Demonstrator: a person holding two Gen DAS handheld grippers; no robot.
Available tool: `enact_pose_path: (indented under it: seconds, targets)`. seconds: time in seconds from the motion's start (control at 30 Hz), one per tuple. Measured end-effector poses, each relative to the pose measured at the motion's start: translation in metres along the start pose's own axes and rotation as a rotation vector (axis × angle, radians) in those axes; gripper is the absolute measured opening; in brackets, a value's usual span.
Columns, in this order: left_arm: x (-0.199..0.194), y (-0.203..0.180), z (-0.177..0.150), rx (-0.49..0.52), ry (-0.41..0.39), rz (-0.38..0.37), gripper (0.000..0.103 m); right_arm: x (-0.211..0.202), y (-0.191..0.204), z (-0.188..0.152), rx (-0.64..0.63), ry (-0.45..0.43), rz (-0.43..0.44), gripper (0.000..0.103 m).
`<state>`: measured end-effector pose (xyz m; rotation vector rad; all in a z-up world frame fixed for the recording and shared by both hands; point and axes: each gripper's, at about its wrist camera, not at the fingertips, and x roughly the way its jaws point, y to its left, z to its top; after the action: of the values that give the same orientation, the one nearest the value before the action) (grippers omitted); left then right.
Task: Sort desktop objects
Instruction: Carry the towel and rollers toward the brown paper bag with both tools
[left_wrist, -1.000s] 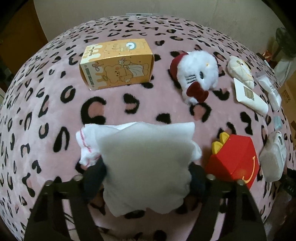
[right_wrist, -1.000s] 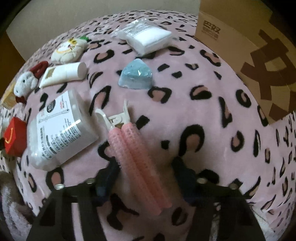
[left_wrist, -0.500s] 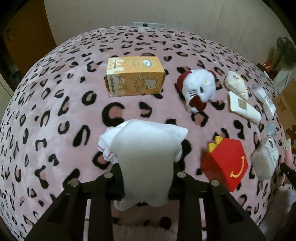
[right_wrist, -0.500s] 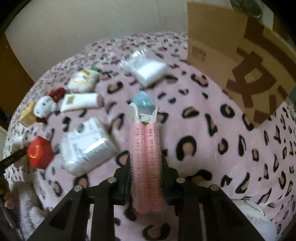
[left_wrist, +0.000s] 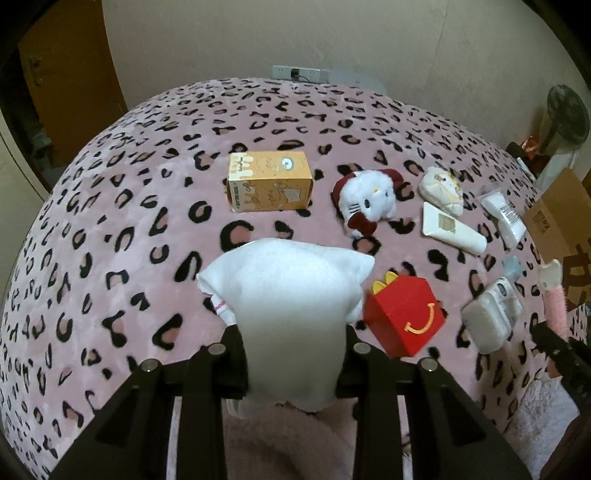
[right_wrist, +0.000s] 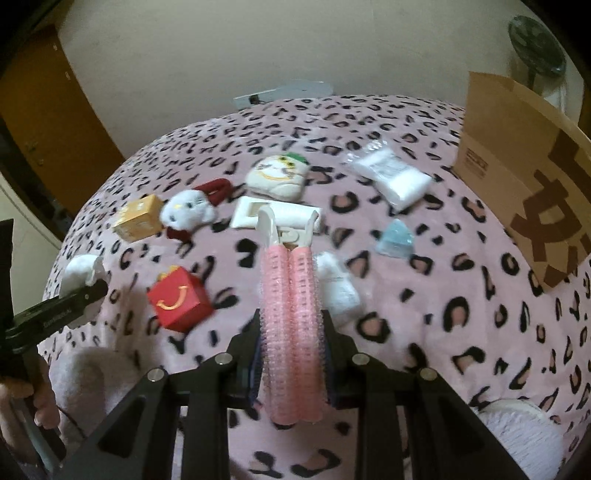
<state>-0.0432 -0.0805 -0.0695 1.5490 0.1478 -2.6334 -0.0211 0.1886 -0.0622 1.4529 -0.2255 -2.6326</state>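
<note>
Pink curler (right_wrist: 291, 314) (clamped), sock (left_wrist: 291, 314) gripped.

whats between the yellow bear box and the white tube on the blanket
The white cat plush lies between the yellow box and the white tube, seen in the left wrist view.

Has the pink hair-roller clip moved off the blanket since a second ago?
Yes. The pink hair-roller clip, shut in the right gripper, has risen above the pink leopard-print blanket it lay on.
</note>
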Motion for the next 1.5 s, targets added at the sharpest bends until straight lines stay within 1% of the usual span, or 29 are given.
enact_pose_path:
  seconds: [0.27, 0.43, 0.57, 0.87, 1.27, 1.5]
  targets:
    - [-0.036, -0.011, -0.009, 0.022, -0.031, 0.011, 0.03, -0.015, 0.037, 0.0, -0.056, -0.03, 0.047, 0.027]
    - [-0.066, -0.023, -0.013, 0.044, -0.069, 0.022, 0.03, -0.035, 0.054, -0.003, -0.09, -0.065, 0.06, 0.027]
    - [-0.087, -0.031, -0.016, 0.056, -0.1, 0.011, 0.03, -0.055, 0.06, -0.007, -0.115, -0.099, 0.06, 0.027]
    - [-0.13, -0.062, -0.029, 0.098, -0.166, -0.021, 0.03, -0.092, 0.046, -0.017, -0.1, -0.165, 0.039, 0.027]
    - [-0.151, -0.109, -0.042, 0.164, -0.191, -0.077, 0.031, -0.123, 0.017, -0.031, -0.05, -0.212, 0.014, 0.027]
    - [-0.153, -0.128, -0.045, 0.188, -0.187, -0.113, 0.031, -0.134, 0.004, -0.033, -0.026, -0.229, -0.002, 0.027]
